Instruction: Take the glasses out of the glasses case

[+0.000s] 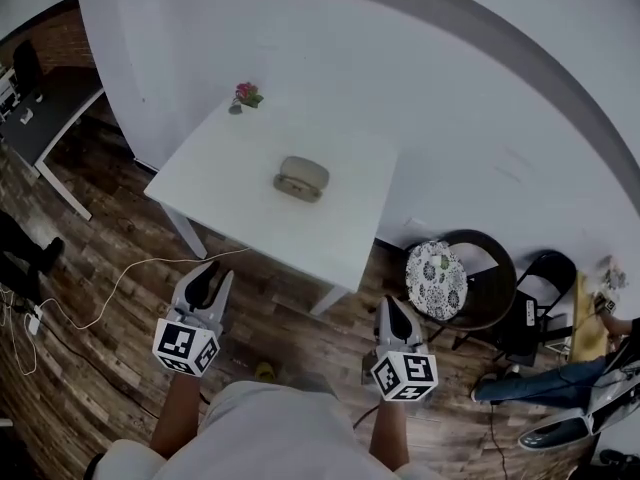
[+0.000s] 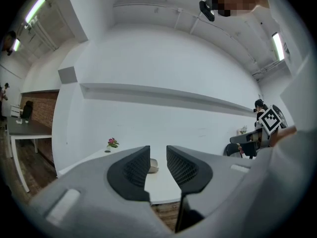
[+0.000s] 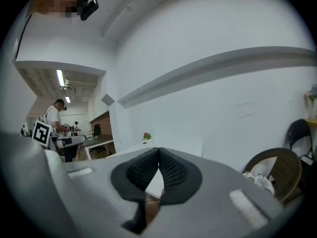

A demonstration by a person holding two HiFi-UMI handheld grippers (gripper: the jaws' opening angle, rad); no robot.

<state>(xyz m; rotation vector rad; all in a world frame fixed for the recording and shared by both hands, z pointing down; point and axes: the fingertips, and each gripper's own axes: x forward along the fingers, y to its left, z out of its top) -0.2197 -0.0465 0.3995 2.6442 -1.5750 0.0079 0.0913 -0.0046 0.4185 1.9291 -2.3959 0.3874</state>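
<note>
A grey-beige glasses case (image 1: 301,178) lies closed on the white table (image 1: 240,173), a little right of its middle. Both grippers hang over the wooden floor in front of the table, well short of the case. My left gripper (image 1: 212,272) points at the table with its jaws apart and nothing between them. In the left gripper view the case (image 2: 153,166) shows through the gap of that gripper (image 2: 158,156). My right gripper (image 1: 394,306) stands further right, off the table's near corner. Its jaw tips meet in the right gripper view (image 3: 158,151), with nothing held.
A small pot of pink flowers (image 1: 245,96) stands at the table's far corner. A round chair with a patterned cushion (image 1: 437,279) and a black folding chair (image 1: 545,280) stand to the right. A white cable (image 1: 120,280) trails on the floor. A dark desk (image 1: 45,108) is far left.
</note>
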